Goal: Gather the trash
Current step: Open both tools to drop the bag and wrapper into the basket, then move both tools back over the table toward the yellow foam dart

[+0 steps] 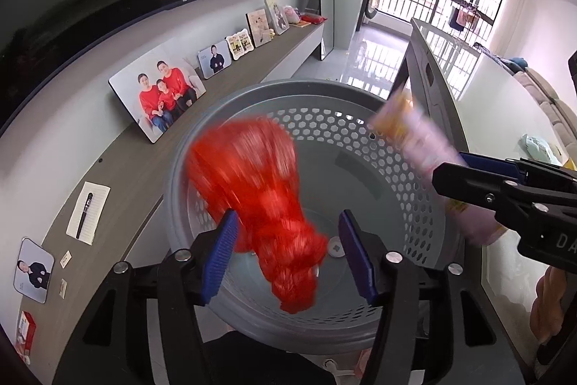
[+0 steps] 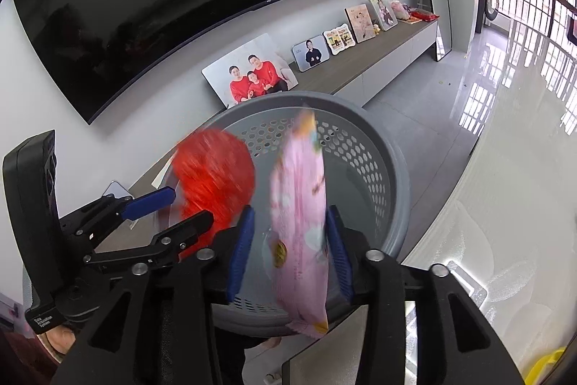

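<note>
Left gripper jaws parted, red mesh bag blurred between them — apparently loose. Right gripper jaws apart around the pink wrapper, also blurred. Both hang over the grey perforated basket. Beyond — framed photos along a shelf.

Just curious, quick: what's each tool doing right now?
Left tool: open, red bag loose between its pads over the basket.
Right tool: open, pink wrapper slipping free.
</note>
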